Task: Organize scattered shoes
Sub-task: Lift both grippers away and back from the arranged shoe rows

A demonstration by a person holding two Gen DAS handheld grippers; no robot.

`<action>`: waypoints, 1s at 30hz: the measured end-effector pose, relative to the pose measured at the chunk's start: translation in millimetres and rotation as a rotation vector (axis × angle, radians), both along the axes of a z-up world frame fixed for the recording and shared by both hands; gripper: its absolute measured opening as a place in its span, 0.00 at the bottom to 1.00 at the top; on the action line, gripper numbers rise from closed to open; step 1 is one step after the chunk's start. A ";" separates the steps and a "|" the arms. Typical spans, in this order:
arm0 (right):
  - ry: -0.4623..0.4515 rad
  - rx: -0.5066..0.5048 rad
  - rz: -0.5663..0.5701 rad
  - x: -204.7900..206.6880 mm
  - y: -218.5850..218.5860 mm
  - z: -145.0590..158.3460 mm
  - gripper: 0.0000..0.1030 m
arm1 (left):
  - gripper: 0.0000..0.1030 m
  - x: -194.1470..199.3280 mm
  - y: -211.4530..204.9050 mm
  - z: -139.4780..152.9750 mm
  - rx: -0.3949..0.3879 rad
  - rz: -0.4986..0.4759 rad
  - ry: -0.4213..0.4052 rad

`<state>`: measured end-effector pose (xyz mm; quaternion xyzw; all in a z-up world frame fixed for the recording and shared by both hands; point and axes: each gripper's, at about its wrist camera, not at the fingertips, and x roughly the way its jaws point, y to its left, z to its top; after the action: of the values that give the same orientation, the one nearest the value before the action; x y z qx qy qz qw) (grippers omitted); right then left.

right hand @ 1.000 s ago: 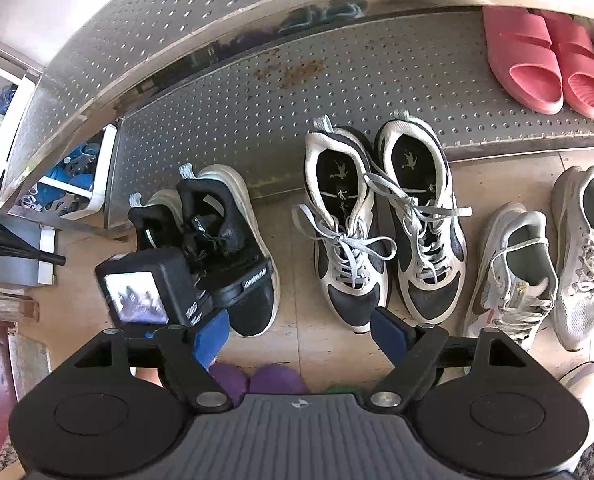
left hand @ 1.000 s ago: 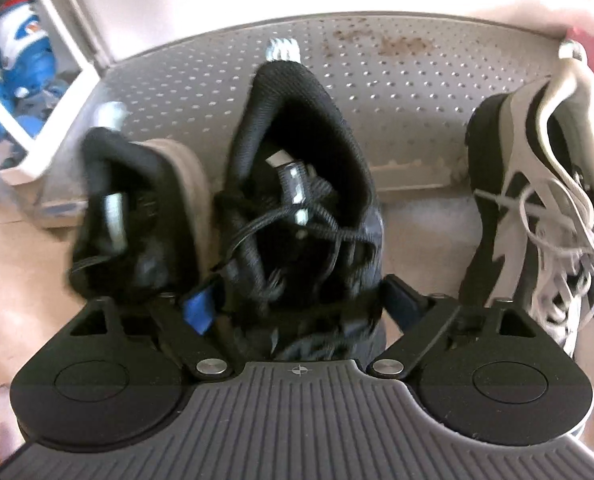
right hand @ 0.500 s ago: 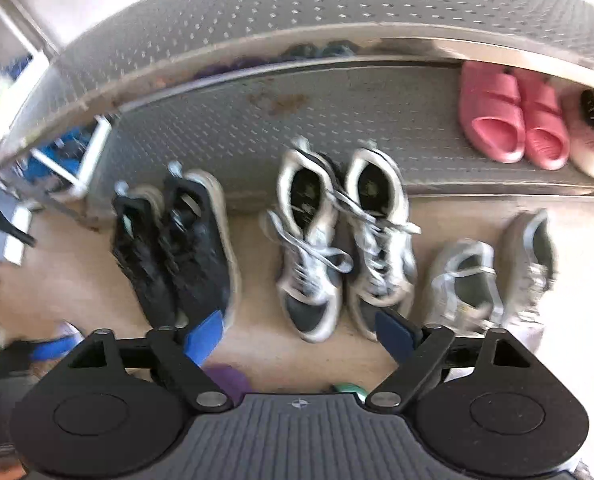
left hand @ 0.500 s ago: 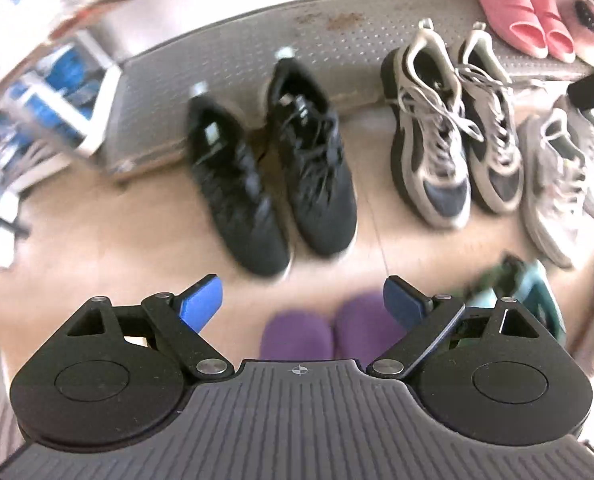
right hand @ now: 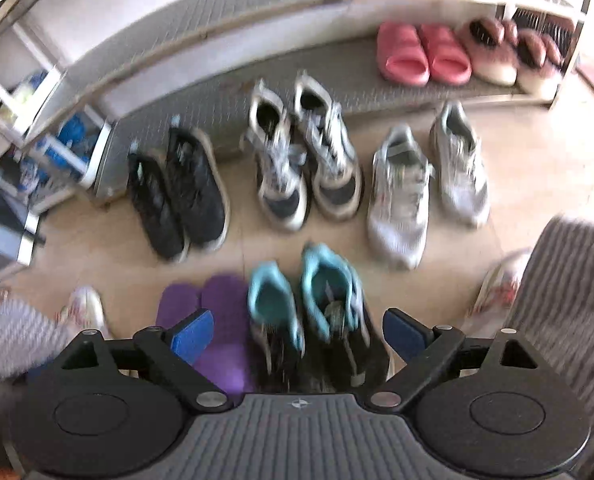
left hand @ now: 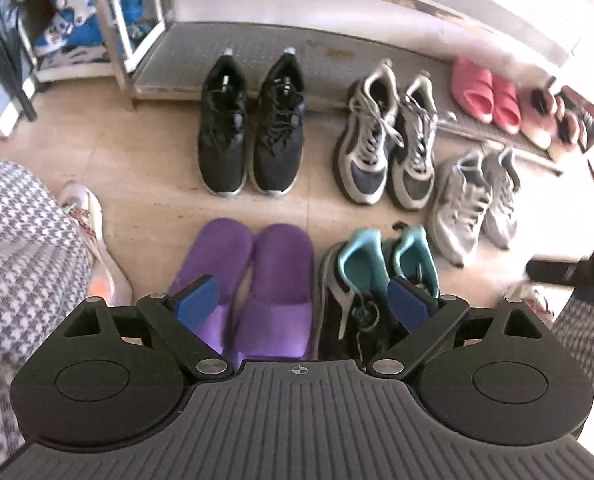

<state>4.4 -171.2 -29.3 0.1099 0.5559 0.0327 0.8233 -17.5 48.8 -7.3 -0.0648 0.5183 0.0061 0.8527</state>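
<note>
A black sneaker pair [left hand: 253, 132] [right hand: 181, 192] stands side by side on the floor, heels at the rack's lower shelf [left hand: 257, 44]. Right of it stand a grey-and-black laced pair [left hand: 389, 140] [right hand: 305, 160] and a pale grey pair [left hand: 473, 196] [right hand: 425, 184]. Nearer me lie purple slippers [left hand: 253, 280] [right hand: 213, 312] and teal-lined shoes [left hand: 377, 280] [right hand: 309, 300]. My left gripper [left hand: 303, 302] hangs open above the slippers and holds nothing. My right gripper [right hand: 299, 334] hovers over the teal-lined shoes, its jaws opening, clear of them.
Pink slides [left hand: 485, 96] [right hand: 421, 56] and fluffy slippers [left hand: 553, 116] [right hand: 509, 52] sit on the shelf's right part. A person's houndstooth trouser legs [left hand: 17, 260] [right hand: 569, 300] and white shoes [left hand: 93, 236] flank the view. A side rack with blue things [left hand: 73, 20] stands at the left.
My left gripper let go of the black sneaker and drew back and up; the black pair now stands together at the shelf. My right gripper swung right, away from the rack.
</note>
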 end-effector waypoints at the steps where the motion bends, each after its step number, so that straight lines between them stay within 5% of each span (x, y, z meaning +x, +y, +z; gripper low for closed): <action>1: 0.017 -0.023 0.016 -5.4 0.3 -11.1 0.90 | 0.92 -5.7 -6.1 -0.3 0.010 -0.020 -0.007; 7: 0.108 -0.188 -0.035 4.0 -16.3 -60.8 0.89 | 0.92 -19.1 -19.5 -5.5 0.056 -0.061 0.041; 13: -0.009 -0.175 -0.063 9.0 -21.4 -50.4 0.93 | 0.93 -17.7 -18.5 -4.0 0.084 -0.092 0.002; 18: -0.012 -0.206 -0.072 11.1 -21.6 -64.2 0.92 | 0.92 -7.7 -16.5 -24.6 0.073 -0.092 0.015; 22: -0.013 -0.225 -0.073 5.3 -28.0 -67.5 0.92 | 0.92 5.8 -17.1 -35.8 -0.055 -0.018 0.060; 30: -0.037 -0.228 -0.076 1.2 -43.7 -38.8 0.92 | 0.92 23.7 -36.4 -31.2 -0.114 -0.030 0.050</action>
<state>5.7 -215.0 -68.1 0.0360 0.5363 -0.0598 0.8411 6.3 12.5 -38.6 -0.1055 0.5398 -0.0346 0.8344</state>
